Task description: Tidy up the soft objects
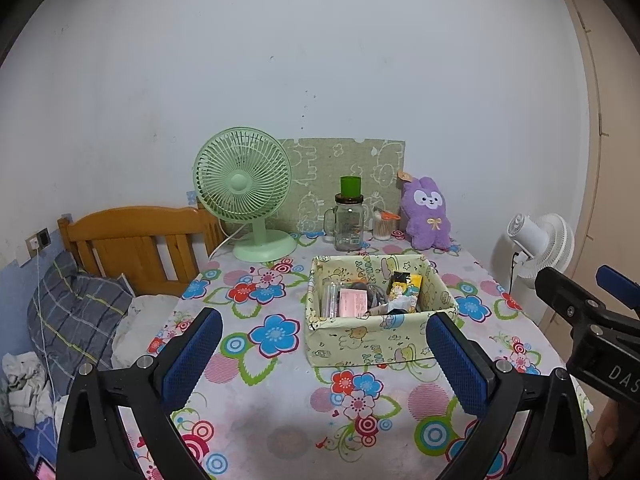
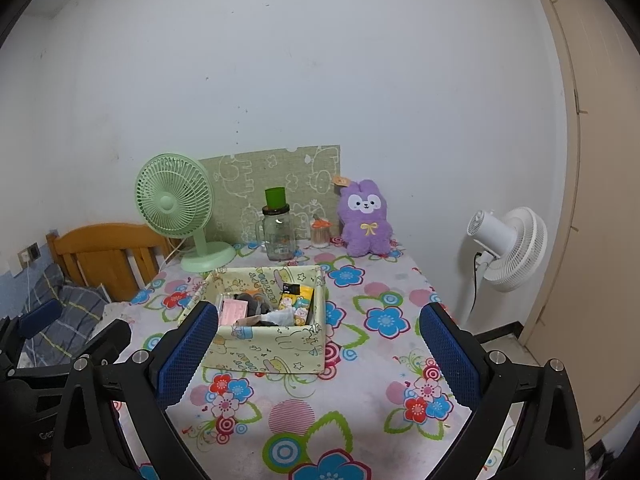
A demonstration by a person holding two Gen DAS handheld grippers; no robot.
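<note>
A purple plush bunny sits upright at the back right of the flowered table, against the wall; it also shows in the right wrist view. A pale green fabric box stands mid-table, holding small packets and bits. My left gripper is open and empty, above the table's near part, in front of the box. My right gripper is open and empty, also near the front, with the box between its fingers in view. The right gripper shows at the right edge of the left wrist view.
A green desk fan, a glass jar with a green cup on top, a cotton-swab jar and a green patterned board line the back. A white floor fan stands right. A wooden bed frame with bedding is left.
</note>
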